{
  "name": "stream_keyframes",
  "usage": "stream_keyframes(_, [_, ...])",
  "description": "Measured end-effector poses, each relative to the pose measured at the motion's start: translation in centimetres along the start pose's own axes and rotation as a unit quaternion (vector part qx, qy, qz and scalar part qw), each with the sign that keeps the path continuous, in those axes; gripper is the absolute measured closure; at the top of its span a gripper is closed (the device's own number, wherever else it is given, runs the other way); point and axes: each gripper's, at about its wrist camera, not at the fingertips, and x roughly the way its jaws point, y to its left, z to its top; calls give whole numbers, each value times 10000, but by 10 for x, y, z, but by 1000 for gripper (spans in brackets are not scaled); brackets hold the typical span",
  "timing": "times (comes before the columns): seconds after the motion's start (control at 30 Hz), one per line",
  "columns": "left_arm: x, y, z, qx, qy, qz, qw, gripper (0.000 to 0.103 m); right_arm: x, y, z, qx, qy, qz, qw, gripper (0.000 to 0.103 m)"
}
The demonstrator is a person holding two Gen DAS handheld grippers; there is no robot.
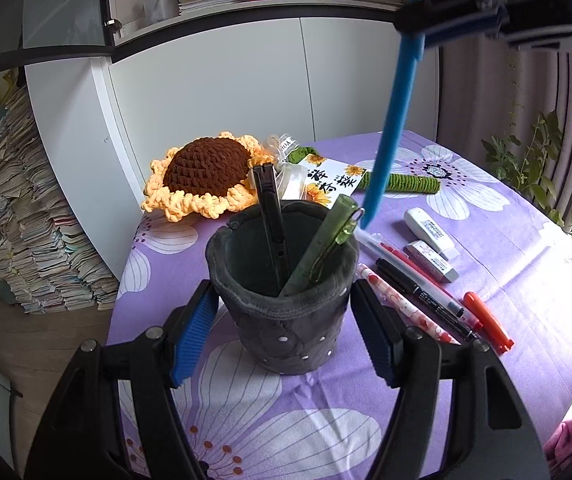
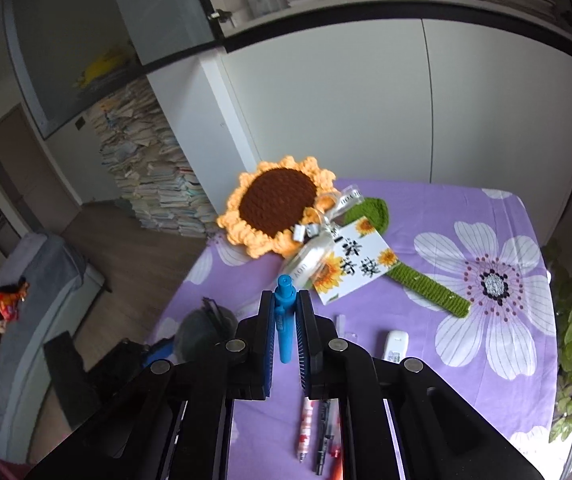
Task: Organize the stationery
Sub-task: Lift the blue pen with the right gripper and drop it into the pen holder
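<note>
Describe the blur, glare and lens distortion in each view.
Left wrist view: sharp, daylight glare washes out the right edge, the cabinet lines bow outward. Right wrist view: softer, the sunflower and gray cup look smeared, the blue pen stays crisp; dark corners in both.

right tongs (image 2: 285, 320) clamping blue pen (image 2: 285, 336)

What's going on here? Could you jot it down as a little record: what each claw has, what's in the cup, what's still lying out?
left claw: closed on the grey cup, which stands on the purple cloth
right claw: shut on a blue pen, held in the air, tip pointing down
in cup: a black tool and a green pen
still out: a pink pen, black pen, red pen, orange marker, two white erasers
behind: crochet sunflower
</note>
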Motion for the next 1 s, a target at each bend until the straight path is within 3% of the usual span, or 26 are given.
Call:
stream_keyframes(0.27, [-1,-1,0,-15,28,17,10000,36,-34,43,18,-541,-672,412,9954,92])
stream_keyframes(0.77, [-2,0,-1,1,33,26,10000,35,52,46,-16,-738,610,184,9952,92])
stream_keyframes(1.0, [0,3,-1,-50,57,21,10000,35,60,38,-20,-504,847,402,9943,92])
